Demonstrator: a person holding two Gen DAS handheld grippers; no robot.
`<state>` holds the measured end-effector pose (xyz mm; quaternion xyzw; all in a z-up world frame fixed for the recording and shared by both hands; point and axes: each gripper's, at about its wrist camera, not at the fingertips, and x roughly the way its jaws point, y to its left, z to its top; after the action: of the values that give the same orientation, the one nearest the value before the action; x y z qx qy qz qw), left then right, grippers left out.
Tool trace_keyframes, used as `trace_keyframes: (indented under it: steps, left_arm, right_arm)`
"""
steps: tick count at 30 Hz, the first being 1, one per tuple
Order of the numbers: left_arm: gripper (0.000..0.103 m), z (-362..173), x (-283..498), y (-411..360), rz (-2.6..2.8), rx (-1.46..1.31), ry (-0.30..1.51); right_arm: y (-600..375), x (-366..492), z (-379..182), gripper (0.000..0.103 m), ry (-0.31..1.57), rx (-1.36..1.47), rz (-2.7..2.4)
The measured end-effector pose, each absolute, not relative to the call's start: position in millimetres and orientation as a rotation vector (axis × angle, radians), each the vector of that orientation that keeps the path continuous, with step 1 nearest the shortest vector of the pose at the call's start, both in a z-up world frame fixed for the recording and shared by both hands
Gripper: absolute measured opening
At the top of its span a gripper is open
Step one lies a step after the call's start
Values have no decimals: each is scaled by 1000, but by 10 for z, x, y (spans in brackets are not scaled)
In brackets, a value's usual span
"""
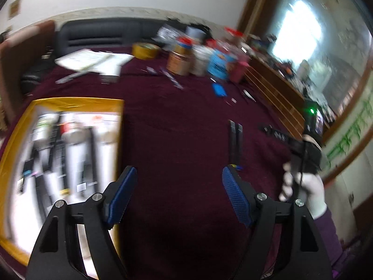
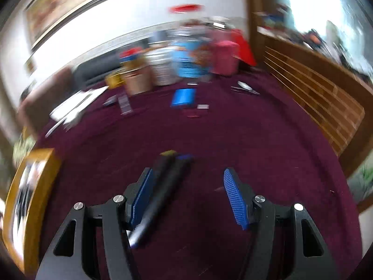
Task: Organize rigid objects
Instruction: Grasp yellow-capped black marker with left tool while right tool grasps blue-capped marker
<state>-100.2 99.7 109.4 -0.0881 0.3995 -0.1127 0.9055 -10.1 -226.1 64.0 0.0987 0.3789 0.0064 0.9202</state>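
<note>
The left gripper (image 1: 179,196) hangs over the maroon cloth (image 1: 181,126) that covers the counter, its blue pads (image 1: 235,196) wide apart with nothing between them. Just left of it lies a yellow-rimmed tray (image 1: 77,101) holding blurred grey and white pens or markers. Just beyond its right pad two black marker pens (image 1: 235,142) lie side by side on the cloth. The right gripper (image 2: 188,196) hovers low over these same two black marker pens (image 2: 167,179), jaws parted, the pens lying against its left pad but not pinched. A white-gloved hand (image 1: 303,186) carries that gripper. Farther from the pens lies a small blue box (image 2: 183,96), and beyond it a blurred row of jars and cans (image 1: 200,56) beside a tape roll (image 1: 145,50).
</note>
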Motion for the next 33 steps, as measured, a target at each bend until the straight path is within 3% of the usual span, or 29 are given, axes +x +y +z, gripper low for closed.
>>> trace_keyframes:
  steps: [6, 11, 25, 27, 28, 29, 33]
  left_arm:
    - [75, 756, -353, 79, -347, -26, 907]
    - [75, 435, 197, -406, -374, 16, 952]
    - [75, 123, 480, -700, -339, 190, 927]
    - [57, 121, 526, -708, -340, 176, 934]
    - [24, 138, 528, -717, -349, 171, 931]
    - [11, 160, 503, -717, -364, 166, 923]
    - [11, 283, 337, -545, -432, 59, 909]
  right_arm:
    - [-2902, -3, 304, 57, 801, 515, 23]
    - [-2956, -45, 285, 57, 806, 575, 61]
    - [-2867, -12, 225, 57, 848, 563, 102]
    - [-2860, -5, 214, 57, 855, 556, 98]
    - [-2862, -4, 208, 57, 857, 553, 96]
    - [-2859, 8, 208, 57, 856, 549, 95]
    - [-2820, 14, 208, 57, 850, 508, 85]
